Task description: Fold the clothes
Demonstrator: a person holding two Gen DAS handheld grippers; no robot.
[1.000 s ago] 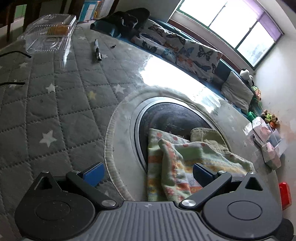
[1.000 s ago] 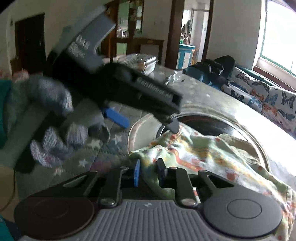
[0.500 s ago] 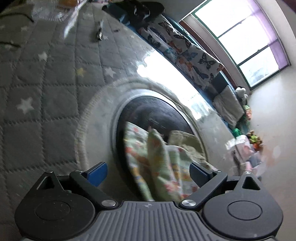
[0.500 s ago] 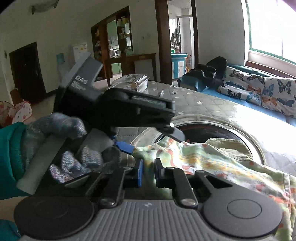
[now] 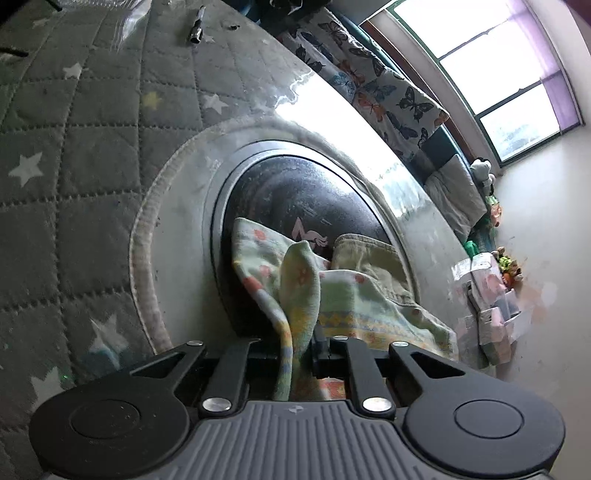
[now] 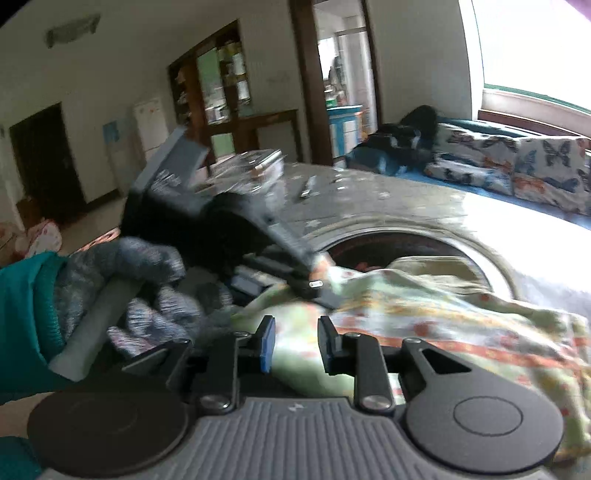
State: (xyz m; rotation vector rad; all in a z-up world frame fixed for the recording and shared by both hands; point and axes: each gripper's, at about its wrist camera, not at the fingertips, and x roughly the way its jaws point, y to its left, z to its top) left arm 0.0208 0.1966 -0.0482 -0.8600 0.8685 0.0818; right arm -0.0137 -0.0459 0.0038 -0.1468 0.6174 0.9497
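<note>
A pale green cloth with orange and yellow print [image 5: 351, 295] lies crumpled over the dark round centre [image 5: 295, 192] of the table. One raised fold runs down between the fingers of my left gripper [image 5: 293, 349], whose jaws are closing and pinch it. From the right wrist view the left gripper [image 6: 312, 286] is held by a gloved hand [image 6: 122, 280] with a teal sleeve and bites the near corner of the cloth [image 6: 424, 306]. My right gripper [image 6: 297, 334] hovers just above the cloth, jaws opening, its pads clear of the fabric.
A grey quilted cover with stars [image 5: 92, 147] spreads over the table around the dark disc. A pen [image 5: 195, 26] and a clear plastic box [image 6: 255, 166] sit at the far side. Butterfly cushions [image 5: 388, 92] line a sofa beyond; small boxes [image 5: 487, 295] stand at the right.
The left jaws went from wide open to pinched on a fold of the cloth, and that gripper rolled. The right jaws, shut on the cloth edge before, have parted and let it go.
</note>
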